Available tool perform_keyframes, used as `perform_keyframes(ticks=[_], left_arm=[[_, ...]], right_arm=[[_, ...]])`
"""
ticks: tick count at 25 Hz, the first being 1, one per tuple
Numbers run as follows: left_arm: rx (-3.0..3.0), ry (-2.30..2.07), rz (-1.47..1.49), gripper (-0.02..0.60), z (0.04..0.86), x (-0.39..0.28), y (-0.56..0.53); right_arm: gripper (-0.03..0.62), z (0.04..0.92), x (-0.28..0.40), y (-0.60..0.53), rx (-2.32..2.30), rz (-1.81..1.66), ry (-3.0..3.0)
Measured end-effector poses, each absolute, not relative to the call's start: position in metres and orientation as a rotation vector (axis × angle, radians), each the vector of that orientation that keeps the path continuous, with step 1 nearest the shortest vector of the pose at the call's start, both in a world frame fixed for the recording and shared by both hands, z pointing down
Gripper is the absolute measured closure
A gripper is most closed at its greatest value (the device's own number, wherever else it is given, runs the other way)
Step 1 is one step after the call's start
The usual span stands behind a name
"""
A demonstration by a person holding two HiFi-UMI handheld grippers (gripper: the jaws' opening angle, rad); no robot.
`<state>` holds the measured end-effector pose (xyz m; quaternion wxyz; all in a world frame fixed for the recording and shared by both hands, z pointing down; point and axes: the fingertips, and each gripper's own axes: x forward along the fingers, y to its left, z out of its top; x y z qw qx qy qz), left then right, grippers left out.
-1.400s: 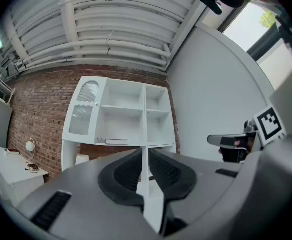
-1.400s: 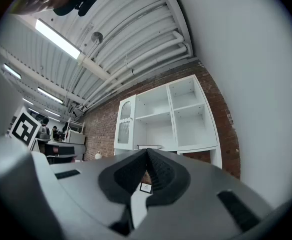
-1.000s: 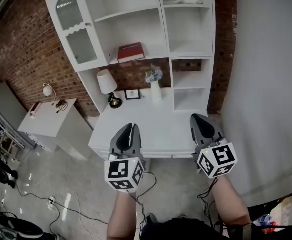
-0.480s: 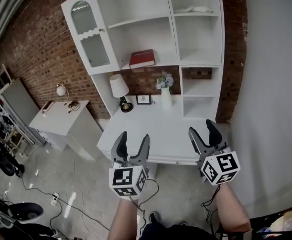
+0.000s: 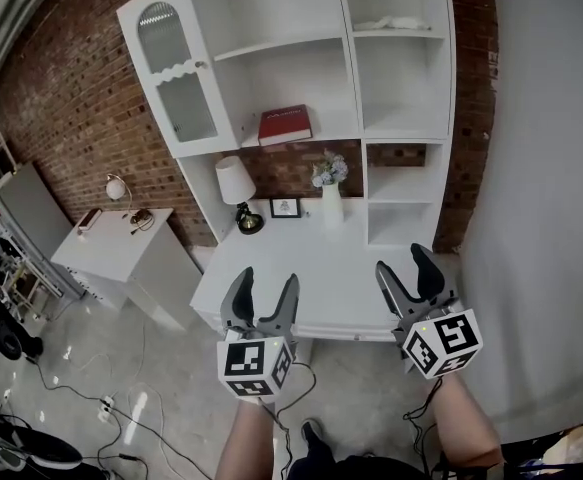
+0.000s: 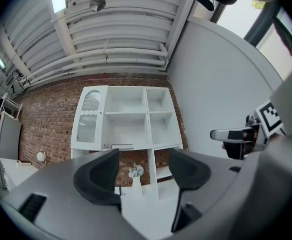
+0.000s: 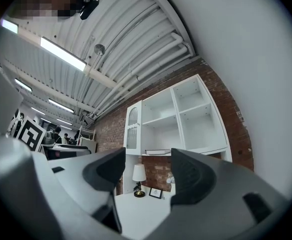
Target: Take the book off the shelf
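White everywhere except the target: the red hardcover book point(image 5: 285, 125) is lying flat on a middle shelf of the tall white shelf unit point(image 5: 271, 68), which is sitting at the back of the white bench point(image 5: 311, 268). Nothing is touching it, so the task is barely starting. The left hand-held gripper point(image 5: 267, 280) and right hand-held gripper point(image 5: 403, 263) are hovering near the bench's front edge, well apart from the book and below it. Both have just been opening their jaws. These are now standing wide with nothing between them, only the far-off shelf unit showing through the gaps. Judging from this, opening is done and the rest is pending: reaching up to the shelf, closing on the book, pulling it clear. A white table lamp point(image 5: 236, 181) and a white flower vase point(image 5: 331, 203) are standing under that shelf, worth avoiding.
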<state>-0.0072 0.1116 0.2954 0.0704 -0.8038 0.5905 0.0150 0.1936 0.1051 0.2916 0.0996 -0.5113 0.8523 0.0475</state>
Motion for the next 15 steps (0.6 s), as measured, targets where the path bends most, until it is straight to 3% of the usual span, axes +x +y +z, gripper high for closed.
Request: perform_keyframes(ticks=[15], left_arm=[[-2.450,1.737,0.024,0.293,0.312,-0.093,-0.015]], right_arm=[[0.324,0.297,0.106,-0.007,-1.553,0.156,2.526]])
